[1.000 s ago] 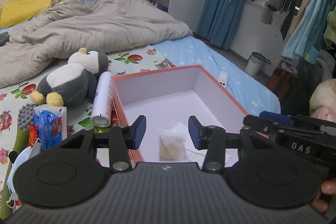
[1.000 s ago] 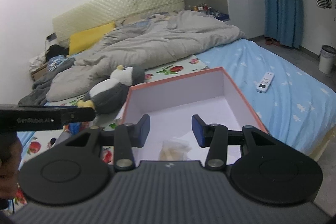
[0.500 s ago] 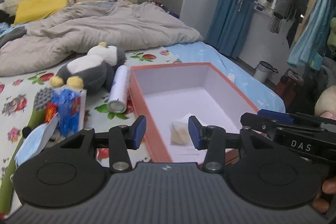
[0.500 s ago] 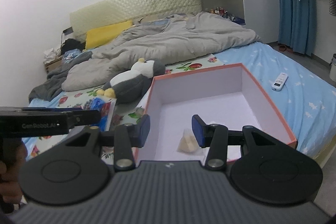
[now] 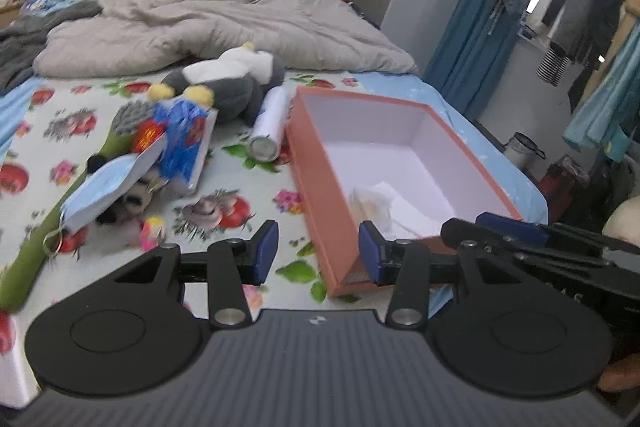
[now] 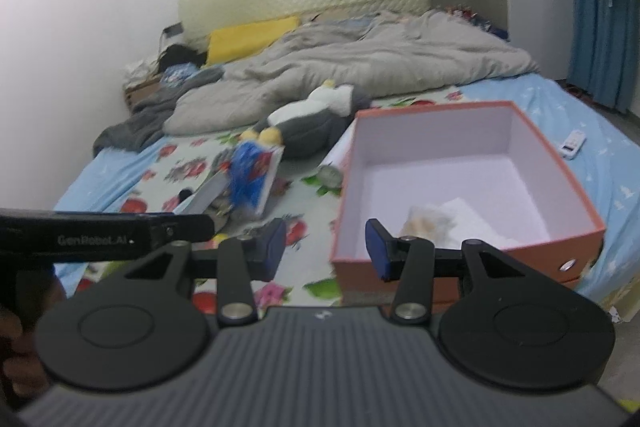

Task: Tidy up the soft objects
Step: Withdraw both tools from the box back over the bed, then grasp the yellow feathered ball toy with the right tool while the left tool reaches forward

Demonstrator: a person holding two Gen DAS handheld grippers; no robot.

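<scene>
We see a grey-and-white plush penguin (image 5: 224, 79) lying on its side on the floral sheet, left of the open orange box (image 5: 320, 163). Inside the box's near end sits a crumpled white soft bundle (image 5: 370, 205).

Both the left gripper (image 5: 318, 253) and right gripper (image 6: 326, 247) are matte black, with blue fingertip pads (image 5: 267, 253), silver pivot screws and a ribbed grey housing.
</scene>
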